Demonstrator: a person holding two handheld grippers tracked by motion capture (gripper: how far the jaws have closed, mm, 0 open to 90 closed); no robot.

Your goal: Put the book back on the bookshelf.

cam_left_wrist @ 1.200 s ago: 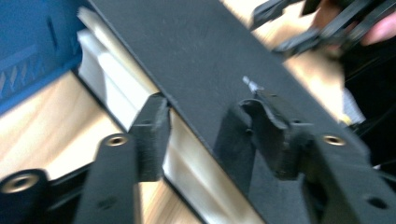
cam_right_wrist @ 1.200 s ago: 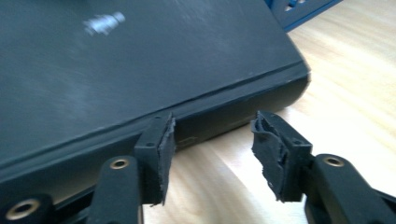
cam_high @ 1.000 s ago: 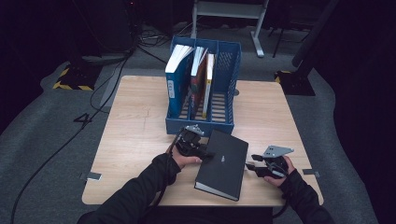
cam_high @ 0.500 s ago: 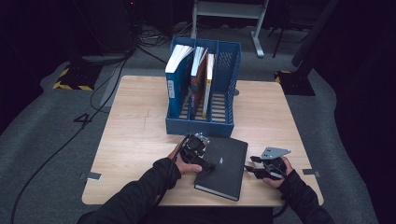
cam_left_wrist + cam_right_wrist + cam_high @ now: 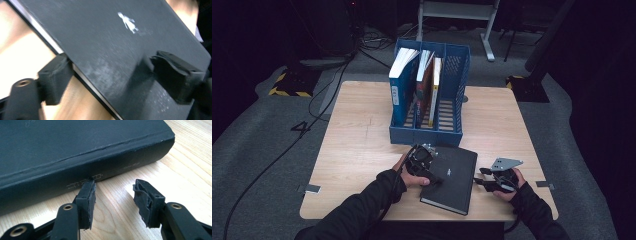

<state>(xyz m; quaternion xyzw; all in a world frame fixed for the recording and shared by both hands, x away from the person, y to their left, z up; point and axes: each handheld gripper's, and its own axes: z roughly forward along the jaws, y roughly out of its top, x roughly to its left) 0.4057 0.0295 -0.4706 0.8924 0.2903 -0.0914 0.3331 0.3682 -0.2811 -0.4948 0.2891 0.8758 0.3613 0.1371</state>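
In the high view, a thick black book (image 5: 451, 178) lies flat on the wooden worktop (image 5: 357, 150), just in front of the blue file rack (image 5: 452, 75) where three books (image 5: 417, 85) already stand upright. The left tongs (image 5: 428, 175) are at the left edge of the book, with one jaw over the cover. The right tongs (image 5: 484, 181) wait just beside the right edge, not touching it.

In the left gripper view, the left tongs (image 5: 110, 82) have just been opening. Now the jaws stand apart with the long page edge of the black book (image 5: 120, 50) between them: one jaw is over the cover, the other beside the page edge over the wood. As far as I can see, the pads do not press on it. The cover looks matt, a little dusty, and has a small white figure printed on it.

In the right gripper view, the right tongs (image 5: 113, 192) are apart and hold nothing. They point at the spine of the black book (image 5: 75, 152), and one tip is very near to it.

I judge that the book is a stiff hardback, rather heavy, not fragile. The matt cover should give good friction. A hold on one corner only would let it swing or open, so it is better to clamp the whole thickness near the spine, or to pinch both long edges together.
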